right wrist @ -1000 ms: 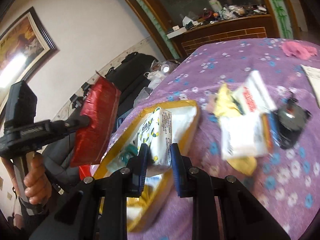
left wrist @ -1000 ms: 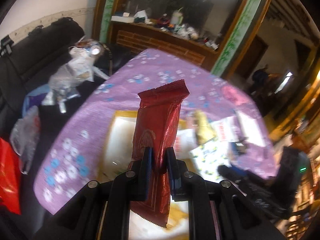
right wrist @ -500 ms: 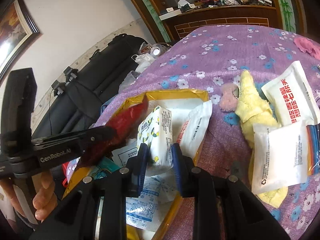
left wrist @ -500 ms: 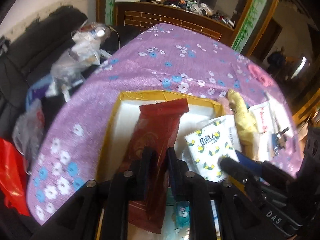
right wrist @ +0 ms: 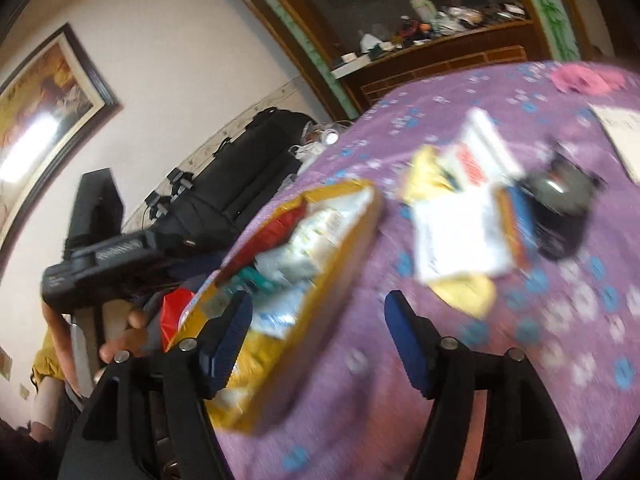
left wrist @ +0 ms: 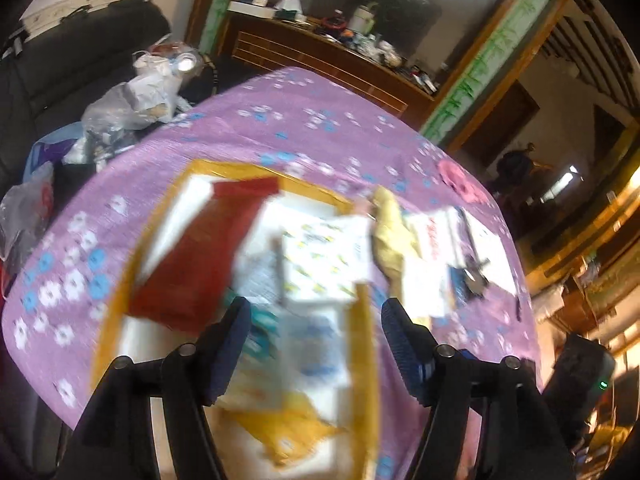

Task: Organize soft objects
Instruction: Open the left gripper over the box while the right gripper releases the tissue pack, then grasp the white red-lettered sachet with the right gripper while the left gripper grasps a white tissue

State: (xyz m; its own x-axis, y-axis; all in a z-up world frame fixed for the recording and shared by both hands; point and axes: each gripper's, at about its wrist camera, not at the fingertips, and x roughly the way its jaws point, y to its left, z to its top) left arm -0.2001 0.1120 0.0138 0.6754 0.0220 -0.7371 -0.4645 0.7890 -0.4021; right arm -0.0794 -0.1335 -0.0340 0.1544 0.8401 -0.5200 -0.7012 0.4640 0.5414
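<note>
The left gripper (left wrist: 316, 344) is seen with its jaws opening and nothing pinched between them, above the yellow-rimmed box (left wrist: 362, 344). A red packet (left wrist: 200, 256) is seen lying in the box's left half, a white patterned packet (left wrist: 320, 260) in its right half.

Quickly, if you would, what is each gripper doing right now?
Left gripper: jaws opening, nothing held.
Right gripper: jaws opening, nothing held.

I see a purple cloth (left wrist: 256, 128) with blue and white flowers. On it sits a yellow-rimmed tray (left wrist: 362, 344). Inside the tray lie a red packet (left wrist: 200, 264) and a white pack (left wrist: 320, 260) with yellow spots.
</note>
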